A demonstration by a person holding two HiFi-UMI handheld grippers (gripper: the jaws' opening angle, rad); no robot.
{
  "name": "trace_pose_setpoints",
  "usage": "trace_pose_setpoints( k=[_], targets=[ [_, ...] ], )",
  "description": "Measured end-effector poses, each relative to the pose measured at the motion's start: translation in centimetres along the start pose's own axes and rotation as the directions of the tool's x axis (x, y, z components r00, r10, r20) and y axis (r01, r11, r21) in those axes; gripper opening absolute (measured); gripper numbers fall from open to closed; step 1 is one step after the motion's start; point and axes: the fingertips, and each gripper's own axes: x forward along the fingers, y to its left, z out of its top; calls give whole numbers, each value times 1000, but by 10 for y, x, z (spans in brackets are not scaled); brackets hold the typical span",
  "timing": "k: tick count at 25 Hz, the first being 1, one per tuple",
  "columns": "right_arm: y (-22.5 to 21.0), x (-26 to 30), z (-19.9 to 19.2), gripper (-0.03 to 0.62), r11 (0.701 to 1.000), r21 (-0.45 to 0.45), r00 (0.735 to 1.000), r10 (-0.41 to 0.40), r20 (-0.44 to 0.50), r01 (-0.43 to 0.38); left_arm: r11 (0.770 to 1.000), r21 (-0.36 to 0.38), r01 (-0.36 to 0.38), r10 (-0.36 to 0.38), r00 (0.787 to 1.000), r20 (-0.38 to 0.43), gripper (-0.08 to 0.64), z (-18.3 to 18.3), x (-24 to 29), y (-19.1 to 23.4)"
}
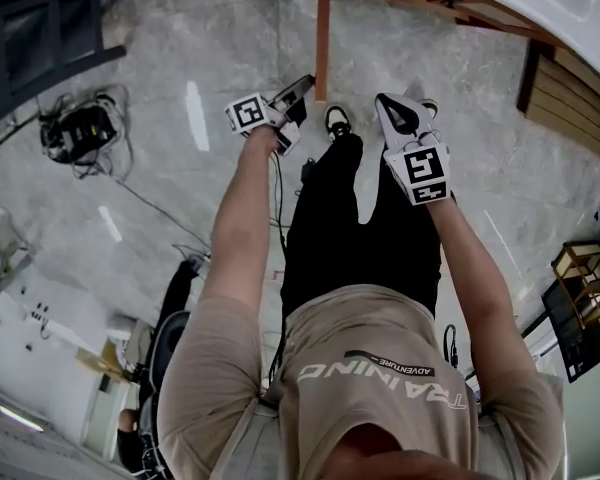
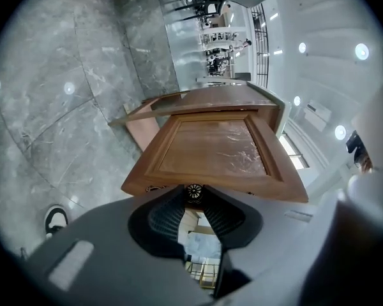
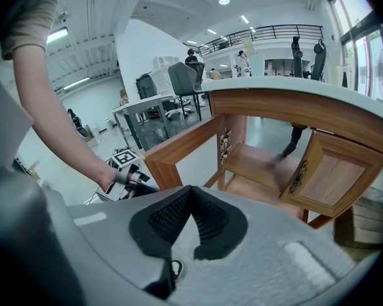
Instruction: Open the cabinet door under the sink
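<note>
Cabinet door (image 2: 217, 148) of brown wood, with a recessed centre panel, stands open, angled away from the cabinet frame under the white sink top (image 3: 293, 85). In the head view it shows only as a narrow upright wooden edge just ahead of the left gripper (image 1: 302, 88). Its small round knob (image 2: 193, 191) sits at the door's near edge, right at the jaw tips of the left gripper, which are closed in on it from both sides. The right gripper (image 3: 190, 190) hangs beside the left one, apart from the cabinet, its jaws meeting at the tips with nothing between them. In its view a second wooden door (image 3: 335, 177) stands open on the cabinet's far side, with a low shelf inside. Grey marbled floor (image 1: 180, 58) lies beneath, and the person's shoe (image 1: 337, 120) is between the two grippers.
</note>
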Motion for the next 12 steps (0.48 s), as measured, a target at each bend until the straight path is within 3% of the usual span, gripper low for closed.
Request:
trace_pose_setpoints(
  k=[2, 3, 5, 6, 8, 9, 12],
  targets=[
    [0, -8, 5, 2, 1000, -2, 1000, -11, 1, 11, 999, 37, -32, 31, 999, 12, 104, 4, -1, 1],
    [0, -12, 8, 2, 1000, 0, 1000, -21, 2, 21, 991, 98, -93, 92, 996, 12, 104, 8, -6, 8],
    [0, -22, 15, 2, 999, 12, 999, -42, 8, 41, 943, 227, -245, 251, 968, 3, 105, 12, -22, 27],
    [1, -27, 18, 2, 999, 20, 999, -50, 11, 49, 930, 235, -282, 290, 957, -3, 95, 9, -28, 31],
    [3, -37, 25, 2, 998, 28, 998, -59, 19, 59, 938, 157, -309, 315, 949, -14, 21, -7, -36, 31],
    [5, -42, 28, 2, 998, 25, 998, -62, 22, 62, 938, 127, -323, 328, 945, -15, 17, -15, -41, 32],
    [8, -58, 34, 2, 998, 11, 997, -66, 28, 66, 903, 175, -392, 398, 917, 4, 14, -30, -64, 32]
  ],
)
